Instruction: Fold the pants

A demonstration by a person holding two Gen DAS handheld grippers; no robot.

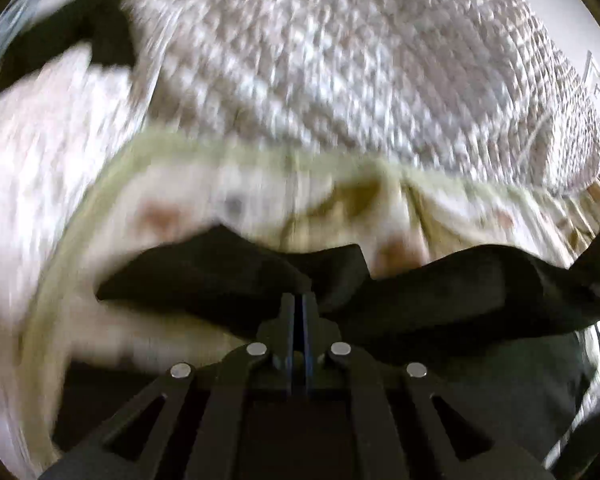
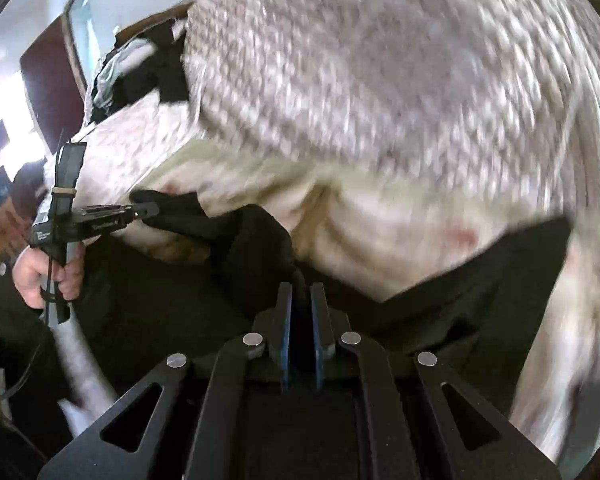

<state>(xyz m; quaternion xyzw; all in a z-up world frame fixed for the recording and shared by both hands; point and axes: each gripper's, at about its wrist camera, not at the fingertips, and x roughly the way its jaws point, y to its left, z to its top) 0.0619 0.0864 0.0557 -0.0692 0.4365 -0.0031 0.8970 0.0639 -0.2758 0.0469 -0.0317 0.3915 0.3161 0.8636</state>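
We hold one pair of black pants (image 1: 440,296), crumpled, our left tool (image 1: 299,300) and right tool (image 2: 301,290) each clamped on its cloth.

The pants (image 1: 440,296) are plain black. Beyond the pants lies a cream sheet (image 1: 260,200) with faint reddish-brown and grey blotches and a pale yellow-green border. Above the sheet spreads a blanket (image 1: 340,60) in a white-and-grey-brown woven check. The left claw (image 1: 299,300) is black with blue inner pads and silver rivets; the right claw (image 2: 301,292) matches it: black, blue-padded, silver-riveted. Left of the blanket stands a dark brown panel (image 2: 48,92).
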